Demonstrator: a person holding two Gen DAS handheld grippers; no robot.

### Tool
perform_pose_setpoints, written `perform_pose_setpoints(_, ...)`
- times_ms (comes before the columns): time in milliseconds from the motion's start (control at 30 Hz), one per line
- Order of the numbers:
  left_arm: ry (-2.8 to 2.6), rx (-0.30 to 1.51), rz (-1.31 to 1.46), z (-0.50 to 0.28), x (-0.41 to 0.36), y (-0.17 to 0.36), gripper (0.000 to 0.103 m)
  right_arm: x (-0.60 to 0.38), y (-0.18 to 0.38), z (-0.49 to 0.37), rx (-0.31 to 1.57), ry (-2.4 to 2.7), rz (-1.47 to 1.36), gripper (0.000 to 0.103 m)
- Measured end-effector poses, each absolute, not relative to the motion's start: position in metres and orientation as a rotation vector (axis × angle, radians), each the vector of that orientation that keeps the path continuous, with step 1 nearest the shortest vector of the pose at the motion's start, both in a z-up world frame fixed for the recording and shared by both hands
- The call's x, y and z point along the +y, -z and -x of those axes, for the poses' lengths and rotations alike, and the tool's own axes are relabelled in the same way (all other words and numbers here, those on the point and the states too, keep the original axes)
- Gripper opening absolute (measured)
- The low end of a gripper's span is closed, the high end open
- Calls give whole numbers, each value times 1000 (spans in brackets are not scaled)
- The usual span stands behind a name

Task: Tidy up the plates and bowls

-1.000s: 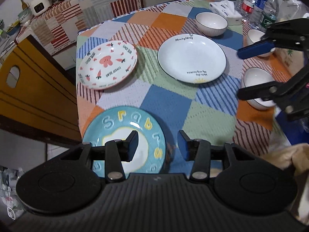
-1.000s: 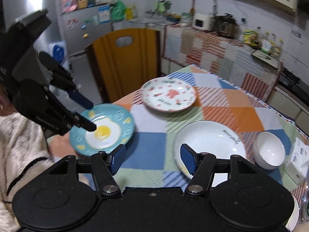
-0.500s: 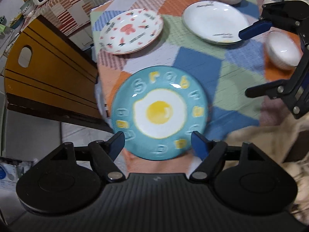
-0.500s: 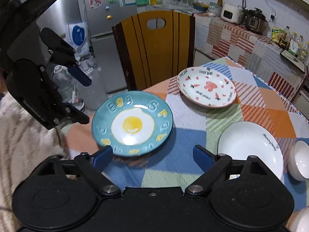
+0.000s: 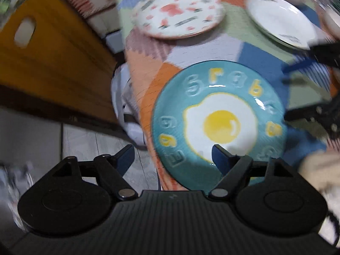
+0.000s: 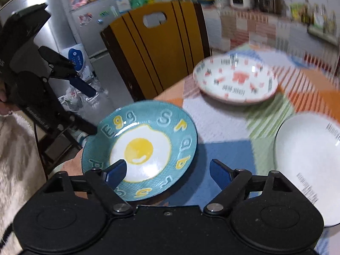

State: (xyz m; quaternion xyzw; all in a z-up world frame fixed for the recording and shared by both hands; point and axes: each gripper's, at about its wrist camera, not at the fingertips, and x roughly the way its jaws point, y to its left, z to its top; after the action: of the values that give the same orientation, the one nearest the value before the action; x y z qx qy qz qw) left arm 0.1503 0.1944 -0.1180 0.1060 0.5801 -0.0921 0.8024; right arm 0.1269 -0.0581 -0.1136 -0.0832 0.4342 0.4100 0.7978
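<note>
A teal plate with a fried-egg design (image 5: 221, 123) lies at the near corner of the patchwork table; it also shows in the right wrist view (image 6: 140, 148). My left gripper (image 5: 173, 159) is open, its right finger over the plate's near rim, its left finger past the table edge. My right gripper (image 6: 167, 173) is open, its left finger over the plate. A white plate with red hearts (image 5: 178, 12) and a plain white plate (image 5: 280, 21) lie farther back. The left gripper also appears in the right wrist view (image 6: 85, 108), beside the teal plate's edge.
A yellow wooden chair (image 6: 157, 48) stands against the table's left side. White bowls (image 5: 331, 19) sit blurred at the far right. A fridge (image 6: 89, 21) and a counter with appliances (image 6: 276, 12) stand behind. The tablecloth (image 5: 148, 80) hangs over the near edge.
Both grippers have opened wider and swung left toward the teal plate, which now sits nearer and larger in both views. The plates have not moved.
</note>
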Motion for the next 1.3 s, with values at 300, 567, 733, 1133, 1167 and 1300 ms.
perform_pose_setpoints(300,202,1313,-93,-162,215,144,59,-51,148,-146,1130,-832,34,65)
perform_pose_setpoints(567,219,1371,-79,-156,216,161,25,-46,160,-145,1191,-819,-47,36)
perform_pose_setpoints(733,214,1372,-46,-156,219,166,24,-53,164,-142,1186,-755,-92,21)
perform_pose_setpoints(1133,164,1362,16,-155,218,162,25,-54,163,-143,1172,-741,-102,20)
perform_pose_setpoints(1167,162,1347,24,-154,218,158,25,-57,161,-144,1173,-746,-113,20)
perform_pose_setpoints(1300,183,1300,77,-151,218,139,25,-66,147,-144,1137,-786,-120,20)
